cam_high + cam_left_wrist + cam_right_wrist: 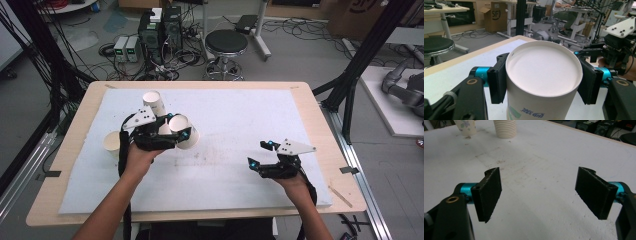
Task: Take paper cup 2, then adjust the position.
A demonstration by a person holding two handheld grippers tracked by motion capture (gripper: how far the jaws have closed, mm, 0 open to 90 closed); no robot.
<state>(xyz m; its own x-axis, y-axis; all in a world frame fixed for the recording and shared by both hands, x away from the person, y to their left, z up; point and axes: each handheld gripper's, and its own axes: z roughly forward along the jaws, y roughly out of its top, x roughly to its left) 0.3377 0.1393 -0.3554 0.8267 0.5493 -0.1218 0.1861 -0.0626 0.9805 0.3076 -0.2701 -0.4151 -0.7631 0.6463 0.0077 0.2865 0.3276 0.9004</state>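
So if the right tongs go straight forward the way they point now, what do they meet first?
Probably nothing soon: the right tongs stand open over bare white mat. Far ahead, slightly left of centre, stands a stack of ribbed paper cups; whether the line reaches it is unclear.

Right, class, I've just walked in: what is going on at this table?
A person at a white-covered table holds tongs in each hand. The left tongs are shut on a paper cup, its bottom facing the camera. The right tongs hang open above the bare mat. Another cup and a stack of cups stand nearby.
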